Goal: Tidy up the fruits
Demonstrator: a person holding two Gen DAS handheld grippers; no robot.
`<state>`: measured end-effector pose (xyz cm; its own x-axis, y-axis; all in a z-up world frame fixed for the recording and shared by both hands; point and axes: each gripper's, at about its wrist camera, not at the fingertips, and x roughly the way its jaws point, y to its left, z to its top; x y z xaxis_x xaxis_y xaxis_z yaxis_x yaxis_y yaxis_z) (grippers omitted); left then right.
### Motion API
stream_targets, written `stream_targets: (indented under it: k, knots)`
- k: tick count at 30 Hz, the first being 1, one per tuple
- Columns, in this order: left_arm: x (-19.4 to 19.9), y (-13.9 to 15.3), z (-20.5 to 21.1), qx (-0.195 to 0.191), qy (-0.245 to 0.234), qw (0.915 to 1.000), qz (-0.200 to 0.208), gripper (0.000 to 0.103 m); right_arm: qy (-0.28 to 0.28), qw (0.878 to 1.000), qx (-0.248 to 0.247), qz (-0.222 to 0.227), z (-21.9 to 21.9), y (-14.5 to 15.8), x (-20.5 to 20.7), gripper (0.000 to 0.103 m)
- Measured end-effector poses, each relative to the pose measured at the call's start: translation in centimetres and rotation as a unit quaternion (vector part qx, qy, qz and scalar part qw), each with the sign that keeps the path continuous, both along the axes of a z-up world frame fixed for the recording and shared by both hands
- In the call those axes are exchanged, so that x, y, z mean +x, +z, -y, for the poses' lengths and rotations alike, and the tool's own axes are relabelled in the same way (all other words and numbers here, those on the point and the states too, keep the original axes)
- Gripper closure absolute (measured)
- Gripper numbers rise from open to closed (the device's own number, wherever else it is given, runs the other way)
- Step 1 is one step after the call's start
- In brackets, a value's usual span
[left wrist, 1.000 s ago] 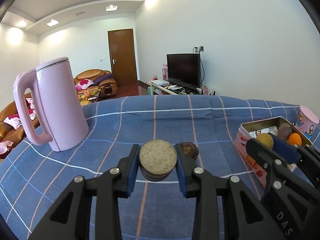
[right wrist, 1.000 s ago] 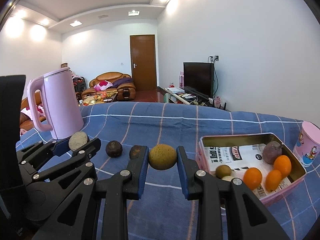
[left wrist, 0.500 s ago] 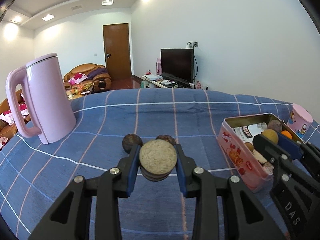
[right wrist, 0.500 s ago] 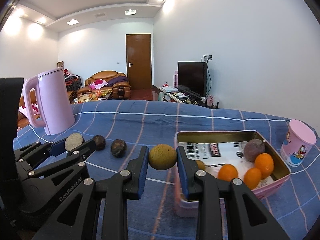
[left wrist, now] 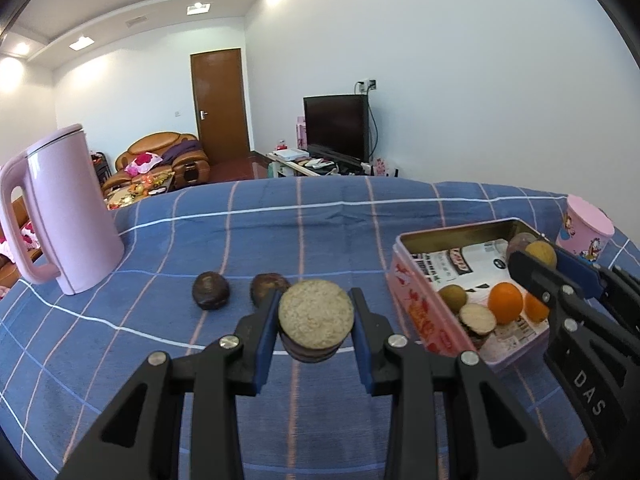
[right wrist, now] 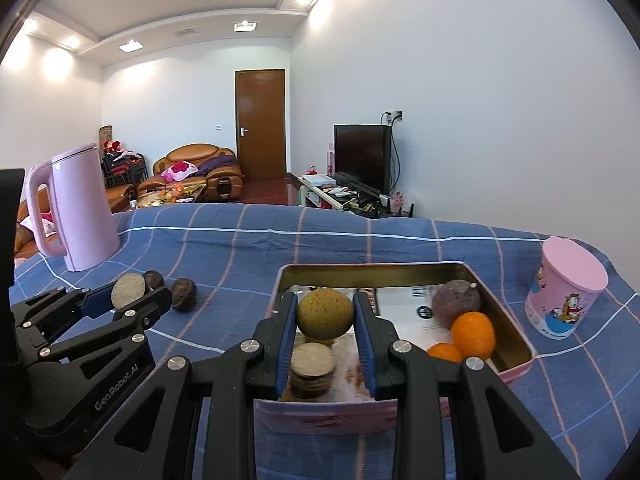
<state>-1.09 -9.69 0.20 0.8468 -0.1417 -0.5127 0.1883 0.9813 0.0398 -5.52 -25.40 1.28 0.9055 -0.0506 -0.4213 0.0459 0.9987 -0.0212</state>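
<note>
My left gripper [left wrist: 316, 330] is shut on a cut brown fruit half [left wrist: 315, 315], held above the blue checked cloth left of the pink tin [left wrist: 412, 292]. My right gripper [right wrist: 325, 330] is shut on a round olive-brown fruit [right wrist: 325, 314] and holds it over the near end of the tin [right wrist: 288, 276]. The tin holds oranges [right wrist: 472, 332], a purple fruit [right wrist: 456, 302] and a cut fruit half [right wrist: 312, 362]. Two dark fruits [left wrist: 211, 290] [left wrist: 269, 284] lie on the cloth beyond the left gripper. The left gripper also shows in the right wrist view [right wrist: 132, 294].
A tall pink kettle [left wrist: 64, 212] stands at the far left of the table. A pink cartoon cup [right wrist: 564, 286] stands right of the tin. The blue cloth [left wrist: 320, 220] runs to the far table edge, with a living room behind.
Both grippers have moved right with their fruits. The right gripper has gone from beside the tin to over its near end. The left gripper has come closer to the tin.
</note>
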Motion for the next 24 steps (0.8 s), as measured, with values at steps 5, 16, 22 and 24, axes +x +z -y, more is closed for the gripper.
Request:
stream_targets:
  k: [5, 16, 22, 24]
  knots:
    - [-0.3, 0.1, 1.3, 0.002, -0.010, 0.9999, 0.003, 0.067, -0.009, 1.000, -0.007, 0.002, 1.6, 0.1, -0.2, 0.073]
    - [-0.4, 0.1, 4.6, 0.007, -0.046, 0.9989, 0.001, 0.067, -0.057, 0.998, -0.006, 0.002, 6.7, 0.3, 0.0, 0.073]
    - [-0.3, 0.2, 7.0, 0.009, -0.070, 0.9975, 0.004, 0.067, -0.083, 0.997, 0.009, 0.004, 9.1, 0.6, 0.1, 0.073]
    - [-0.1, 0.2, 7.9, 0.007, -0.074, 0.9972, 0.004, 0.067, -0.088, 0.996, 0.011, 0.001, 9.6, 0.6, 0.4, 0.073]
